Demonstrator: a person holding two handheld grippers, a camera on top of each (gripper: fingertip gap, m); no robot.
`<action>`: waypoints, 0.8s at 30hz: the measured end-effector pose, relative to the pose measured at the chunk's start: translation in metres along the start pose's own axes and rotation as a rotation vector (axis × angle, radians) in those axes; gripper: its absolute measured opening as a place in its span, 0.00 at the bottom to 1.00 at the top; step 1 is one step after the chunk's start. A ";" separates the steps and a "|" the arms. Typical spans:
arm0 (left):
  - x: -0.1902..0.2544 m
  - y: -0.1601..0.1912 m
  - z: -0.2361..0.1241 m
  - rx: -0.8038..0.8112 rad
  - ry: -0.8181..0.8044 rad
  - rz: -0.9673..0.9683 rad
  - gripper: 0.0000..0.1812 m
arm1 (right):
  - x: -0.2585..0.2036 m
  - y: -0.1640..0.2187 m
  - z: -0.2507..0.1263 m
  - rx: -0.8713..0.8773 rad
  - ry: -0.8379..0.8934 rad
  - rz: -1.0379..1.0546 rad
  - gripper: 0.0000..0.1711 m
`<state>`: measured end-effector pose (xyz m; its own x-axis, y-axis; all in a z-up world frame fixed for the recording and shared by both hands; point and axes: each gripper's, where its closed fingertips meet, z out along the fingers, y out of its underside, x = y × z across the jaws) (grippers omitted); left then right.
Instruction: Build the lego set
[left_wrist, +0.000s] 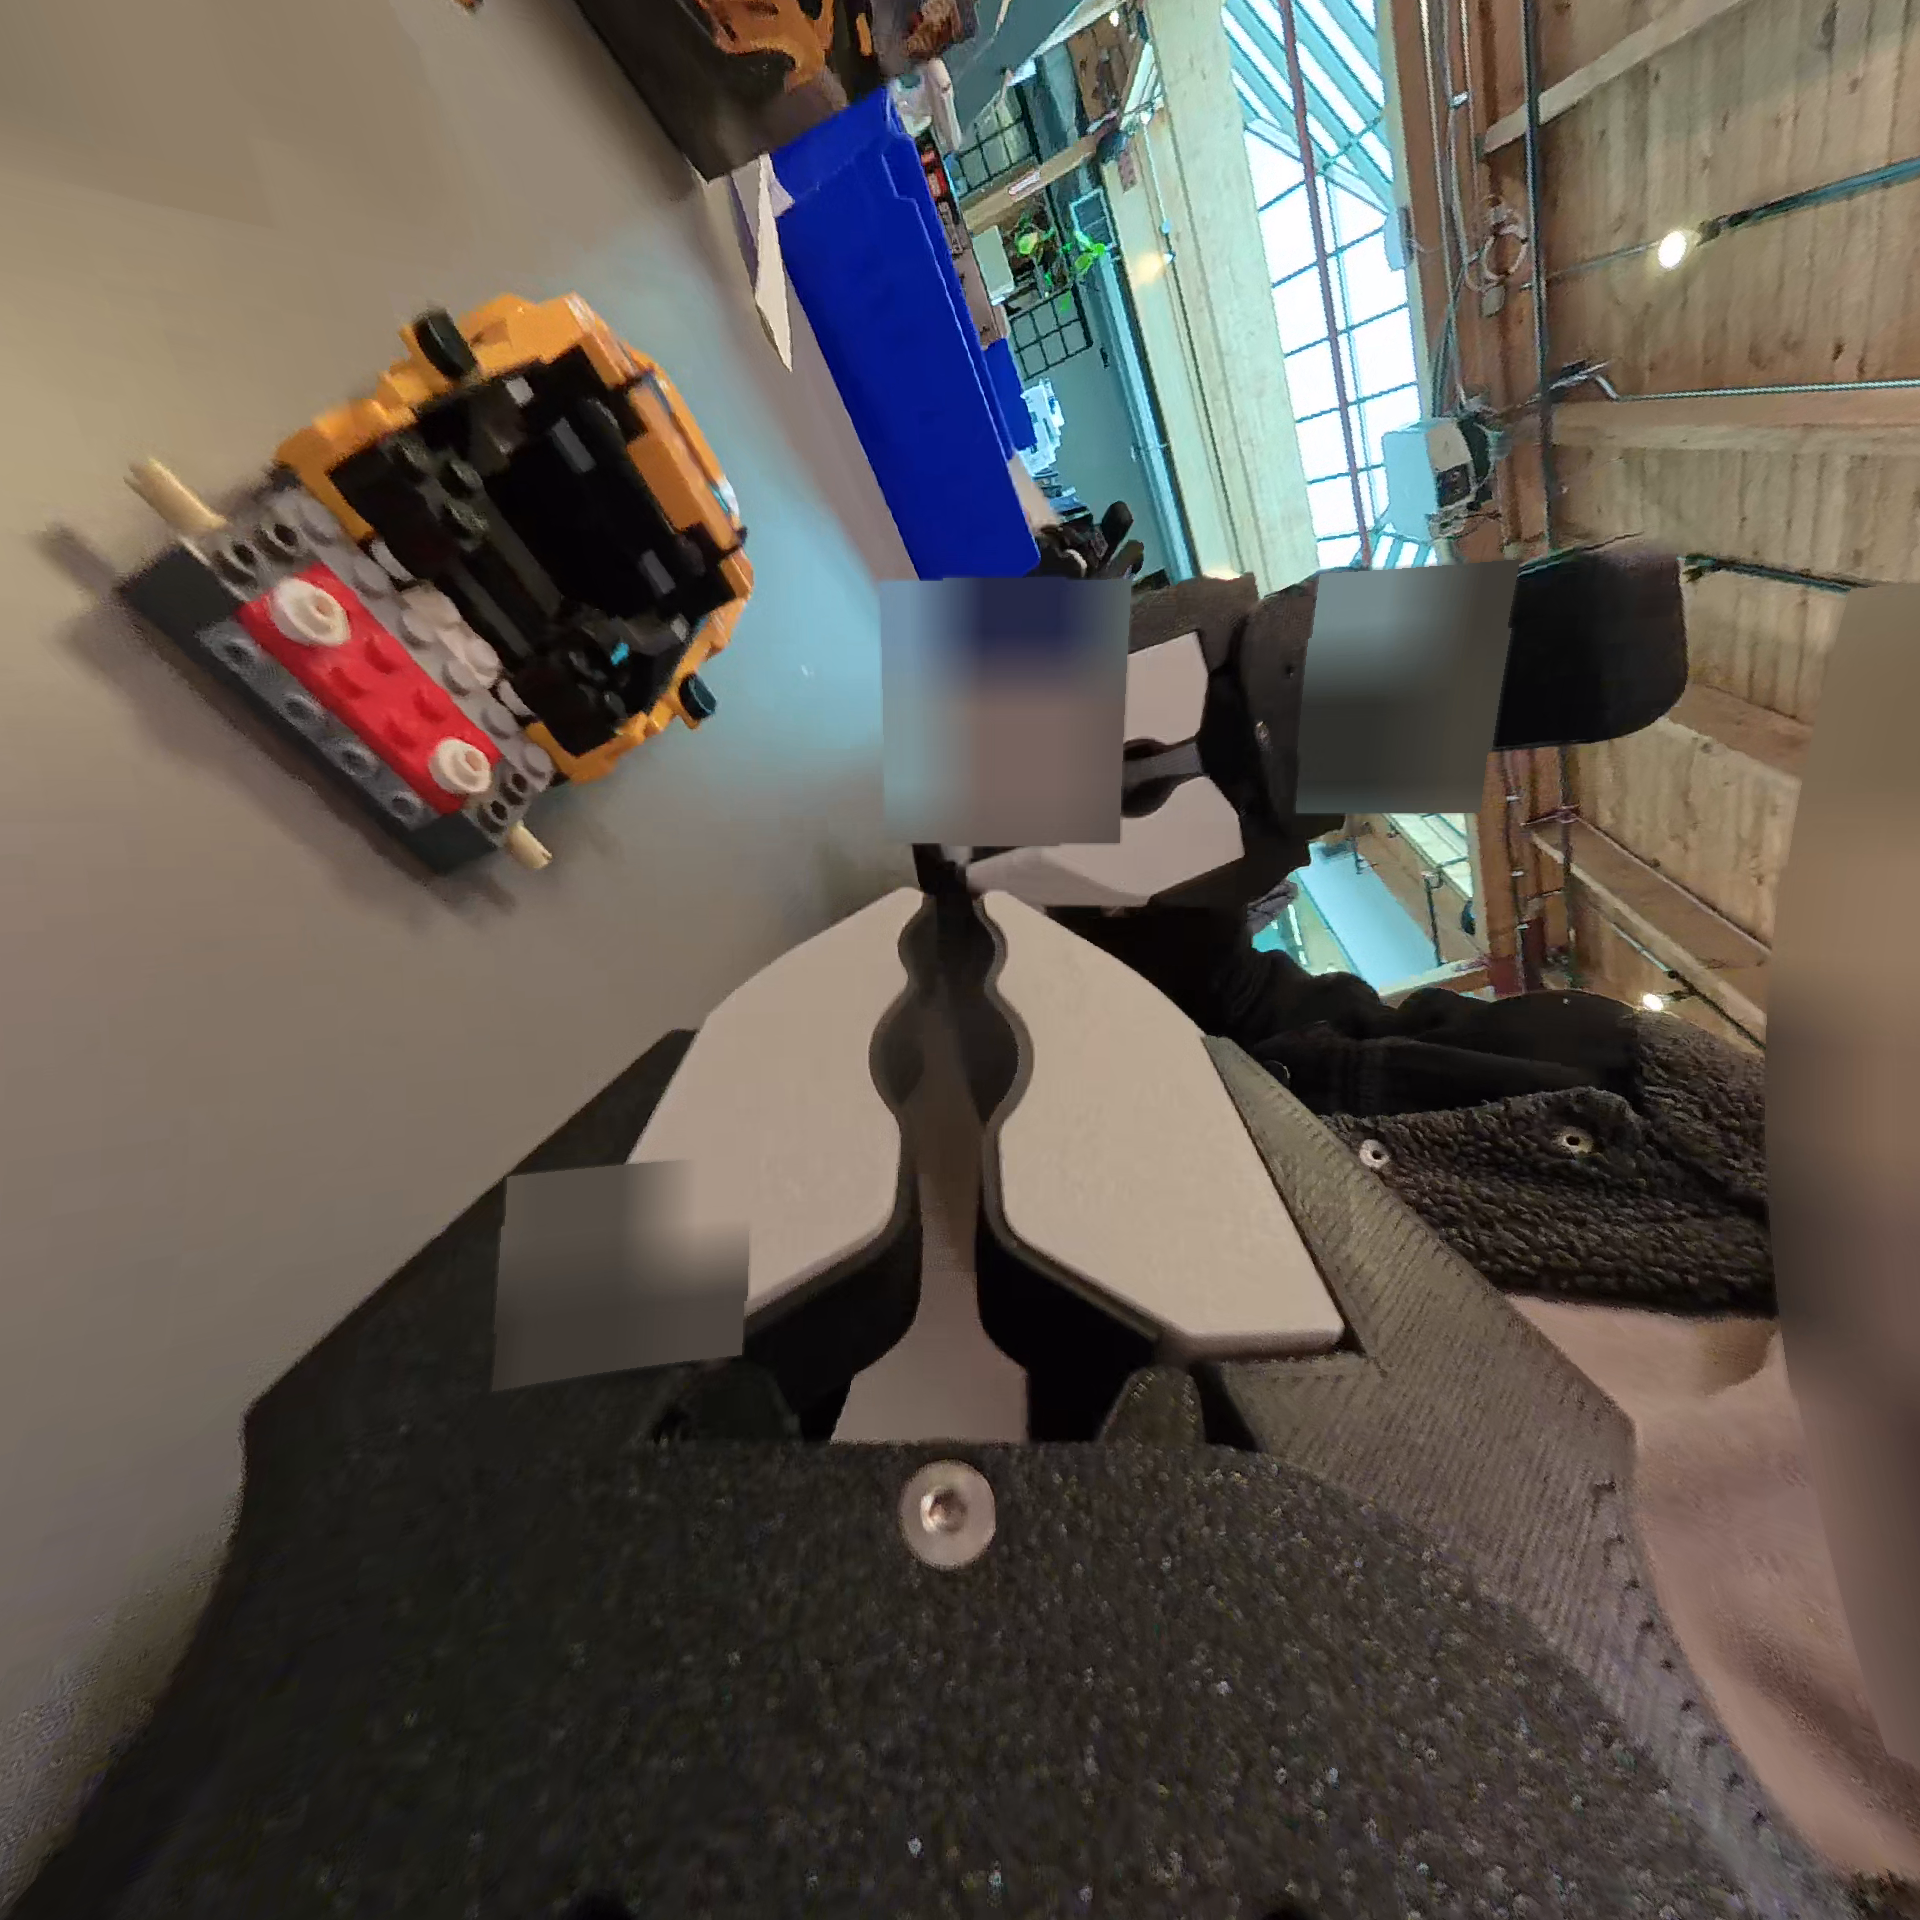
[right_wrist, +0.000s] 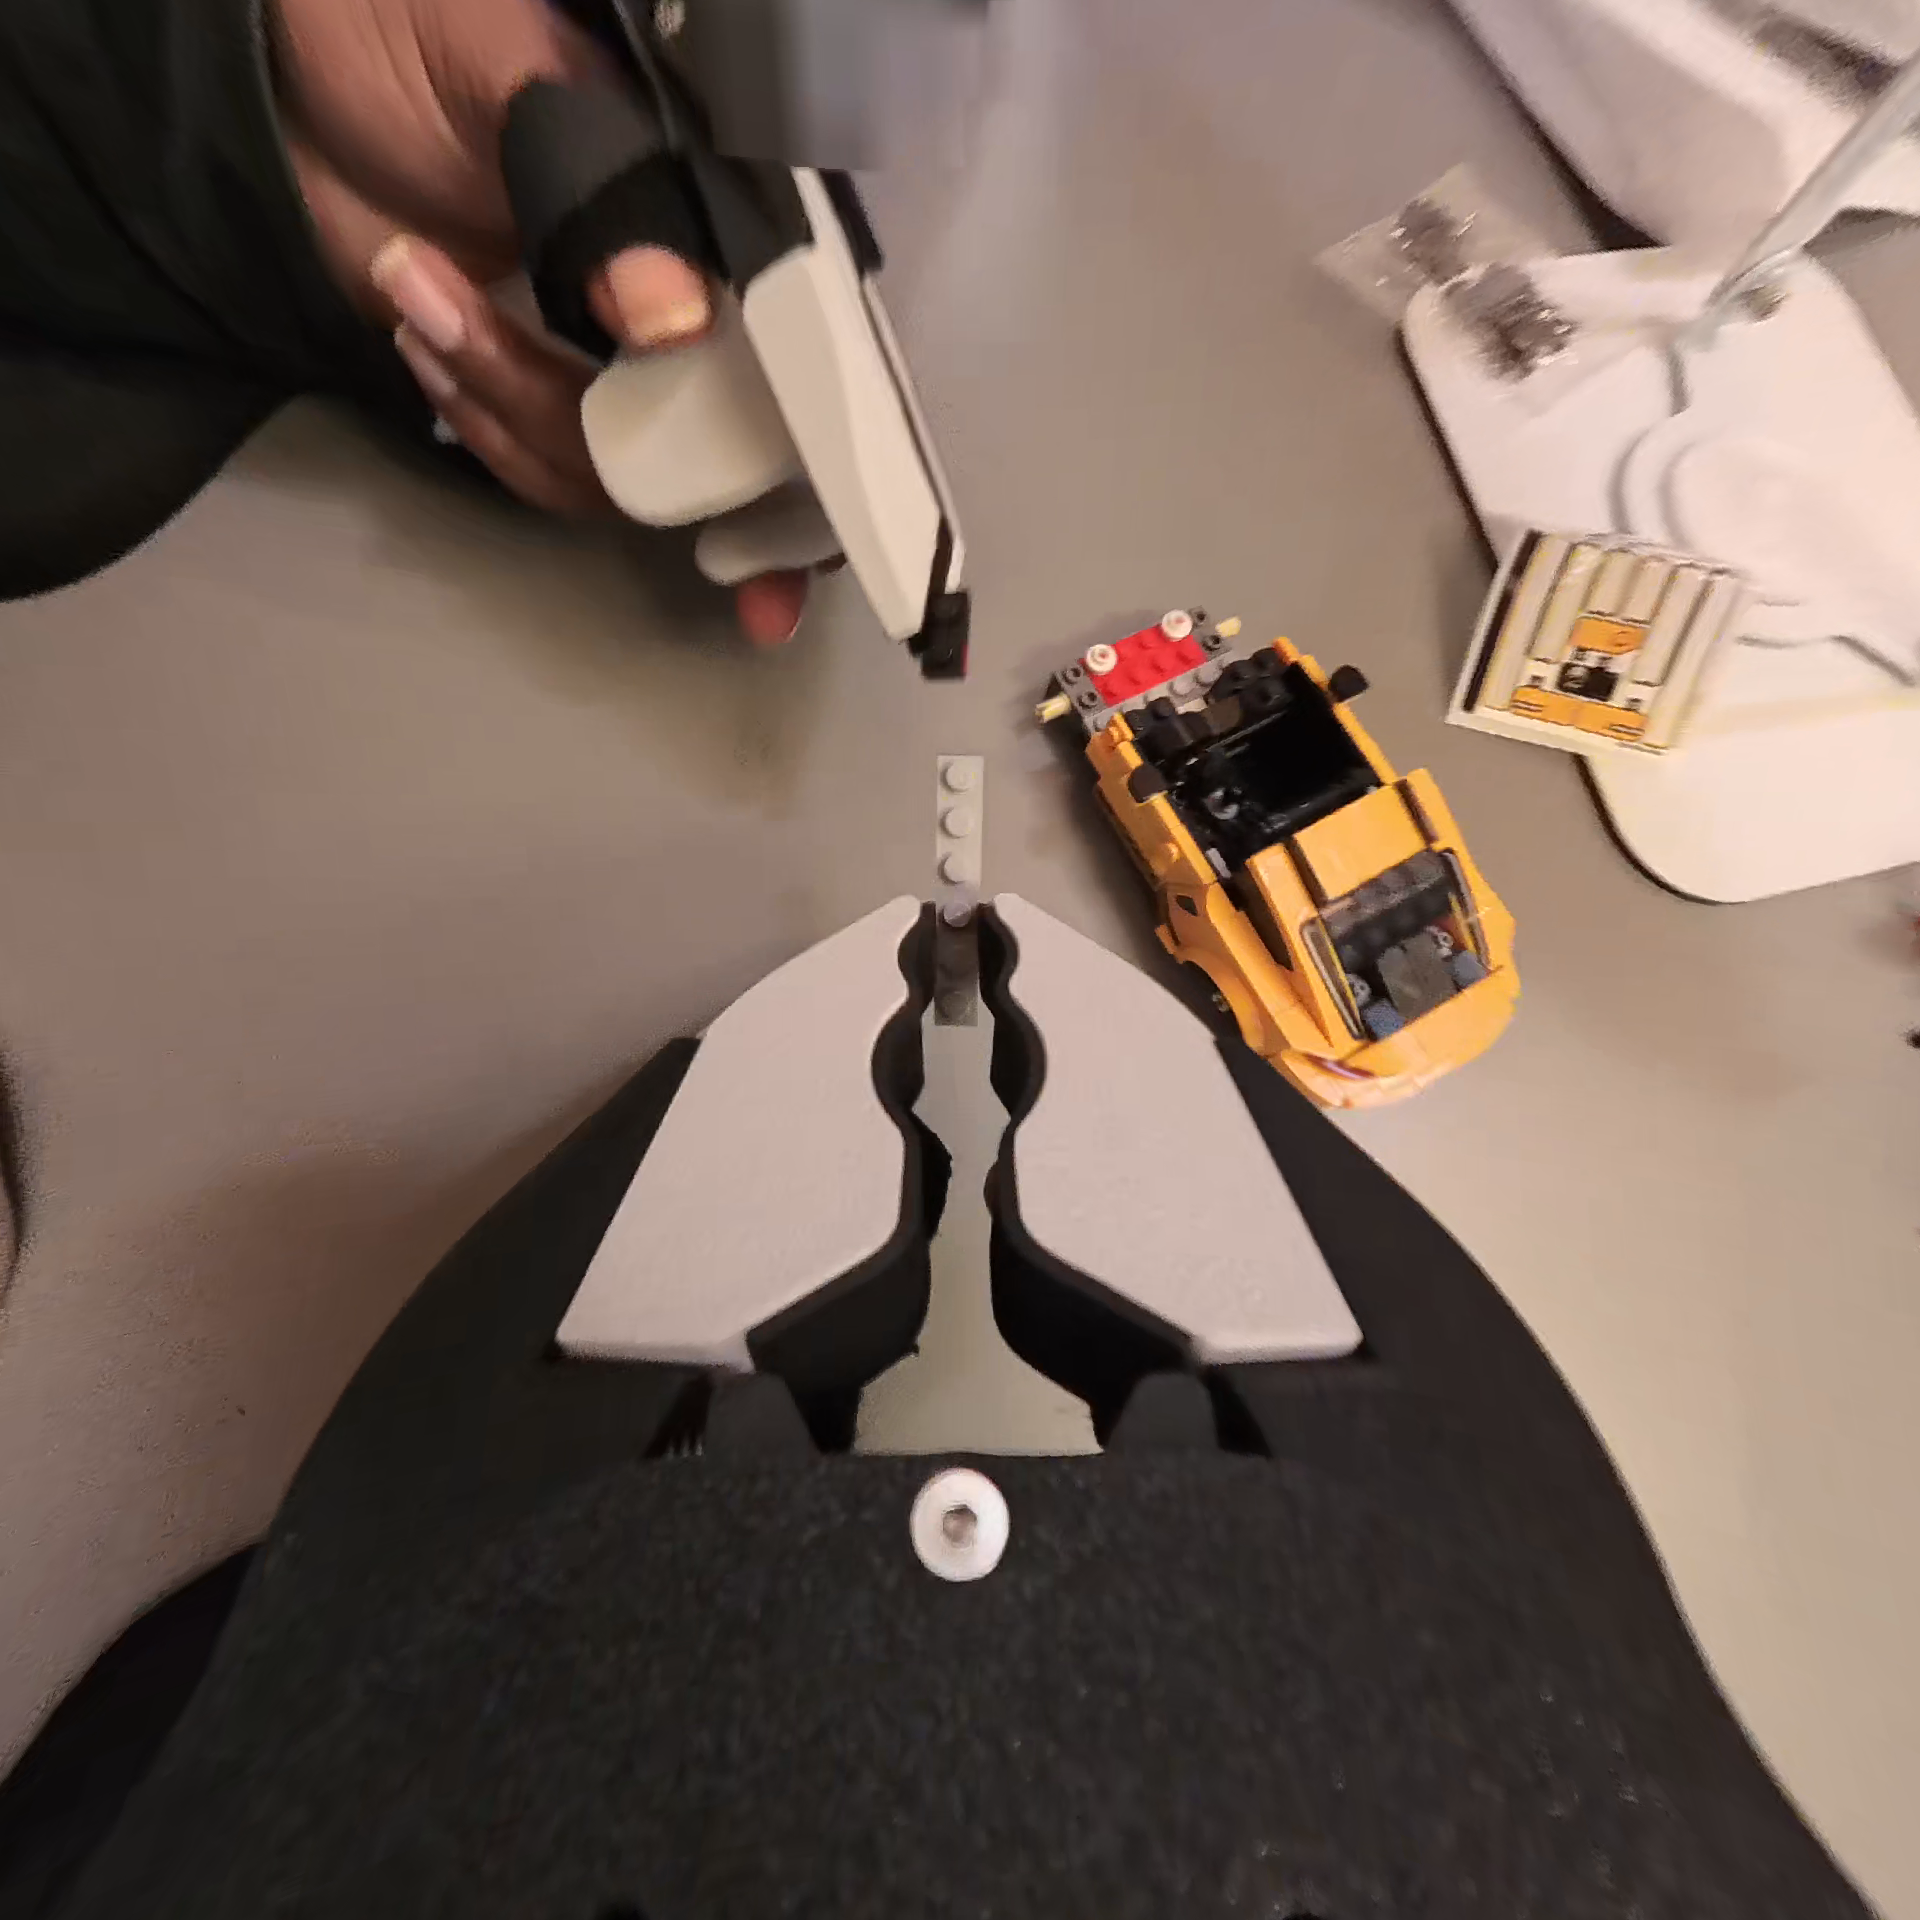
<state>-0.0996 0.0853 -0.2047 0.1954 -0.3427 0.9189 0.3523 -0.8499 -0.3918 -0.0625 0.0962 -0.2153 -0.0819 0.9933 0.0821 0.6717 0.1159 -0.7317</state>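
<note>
The right claw pinches a long grey studded plate between its fingertips; the plate sticks straight out toward 12 o'clock over the grey tabletop. Facing it from 11 o'clock, the left claw comes in tilted downward, closed on a small black piece at its tips, with a gap between that piece and the far end of the plate. A person's hand, with a black sleeve on one finger, grips the left tool.

At 2 o'clock from the right claw, the partly built orange lego car sits on the tabletop, its open black cockpit facing up and a red plate with two white round studs at its rear. A sticker sheet lies near the car at 3 o'clock of it, on a white base.

In the left wrist view, the left claw is nearly closed, something dark at its tips; the car shows at 10 o'clock, and a blue bin stands at 12 o'clock.
</note>
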 end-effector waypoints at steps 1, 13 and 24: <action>0.001 0.004 0.004 -0.006 0.015 -0.015 0.03 | -0.001 -0.001 -0.004 0.015 0.009 0.002 0.04; -0.009 0.030 0.027 -0.057 -0.058 -0.055 0.02 | -0.020 0.019 0.001 -0.010 0.014 0.016 0.04; -0.009 0.035 0.030 -0.058 -0.071 -0.045 0.02 | -0.024 0.021 0.009 0.022 0.005 0.053 0.04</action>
<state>-0.0620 0.0707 -0.2278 0.2461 -0.2760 0.9291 0.3093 -0.8861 -0.3452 -0.0532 0.0752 -0.2389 -0.0432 0.9980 0.0465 0.6583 0.0635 -0.7501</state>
